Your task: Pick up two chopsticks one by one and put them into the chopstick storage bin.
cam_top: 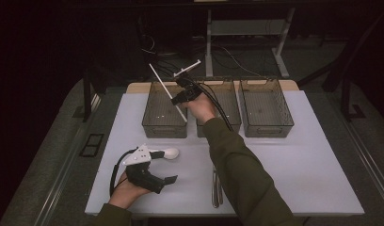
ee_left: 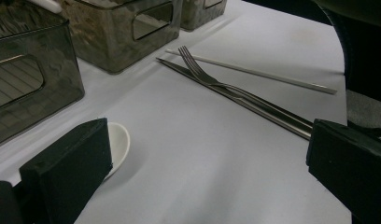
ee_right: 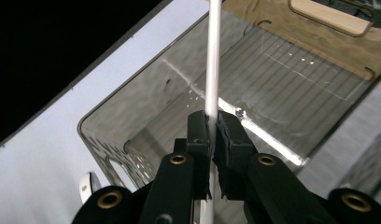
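My right gripper (cam_top: 180,98) is shut on a long white chopstick (cam_top: 163,84), which it holds tilted above the left grey bin (cam_top: 164,128). In the right gripper view the black jaws (ee_right: 211,128) pinch the chopstick (ee_right: 213,65) over that bin's ribbed floor (ee_right: 282,88). My left gripper (cam_top: 164,165) rests low near the table's front left, open with nothing between its jaws. A white spoon (cam_top: 172,152) lies just beyond it. In the left gripper view the spoon (ee_left: 119,143) sits beside the left jaw, with the gripper (ee_left: 209,140) wide open.
Three grey bins stand in a row at the back; the middle bin (cam_top: 229,104) and right bin (cam_top: 267,128) are beside the left one. A fork (ee_left: 205,77), a long metal piece (ee_left: 263,109) and another white chopstick (ee_left: 254,72) lie on the white table (cam_top: 298,160).
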Tool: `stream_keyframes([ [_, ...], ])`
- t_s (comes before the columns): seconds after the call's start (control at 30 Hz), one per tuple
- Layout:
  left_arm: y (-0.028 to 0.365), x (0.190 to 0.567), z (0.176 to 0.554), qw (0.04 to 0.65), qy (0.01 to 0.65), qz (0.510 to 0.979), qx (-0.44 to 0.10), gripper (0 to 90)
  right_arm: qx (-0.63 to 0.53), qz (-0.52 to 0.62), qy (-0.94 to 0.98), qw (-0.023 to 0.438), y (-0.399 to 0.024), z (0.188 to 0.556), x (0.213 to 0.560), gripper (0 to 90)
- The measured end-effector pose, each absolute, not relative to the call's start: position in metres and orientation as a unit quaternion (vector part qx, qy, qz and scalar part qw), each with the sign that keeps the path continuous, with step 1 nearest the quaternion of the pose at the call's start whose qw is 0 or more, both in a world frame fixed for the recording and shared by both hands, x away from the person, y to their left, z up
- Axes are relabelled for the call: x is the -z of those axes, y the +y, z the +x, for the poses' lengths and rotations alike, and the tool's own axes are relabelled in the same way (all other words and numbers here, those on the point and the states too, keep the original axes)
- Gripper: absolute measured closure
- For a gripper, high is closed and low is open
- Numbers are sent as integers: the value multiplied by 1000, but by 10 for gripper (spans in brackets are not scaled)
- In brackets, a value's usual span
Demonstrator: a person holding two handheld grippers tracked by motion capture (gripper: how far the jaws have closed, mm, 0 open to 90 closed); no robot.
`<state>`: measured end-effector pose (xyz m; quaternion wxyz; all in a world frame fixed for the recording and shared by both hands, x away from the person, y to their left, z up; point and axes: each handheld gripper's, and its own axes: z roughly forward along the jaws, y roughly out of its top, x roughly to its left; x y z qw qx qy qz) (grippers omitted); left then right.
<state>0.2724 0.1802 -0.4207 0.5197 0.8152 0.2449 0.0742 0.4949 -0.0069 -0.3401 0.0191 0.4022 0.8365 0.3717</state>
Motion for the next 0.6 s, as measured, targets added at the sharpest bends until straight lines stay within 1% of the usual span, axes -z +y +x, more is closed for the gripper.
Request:
stream_keyframes([
  [0.27, 180, 421, 272, 520, 246, 815, -72, 0, -367, 401, 839, 13, 3, 497, 349, 838],
  [0.6, 180, 421, 272, 519, 244, 816, -72, 0, -335, 395, 855, 11, 17, 492, 365, 837],
])
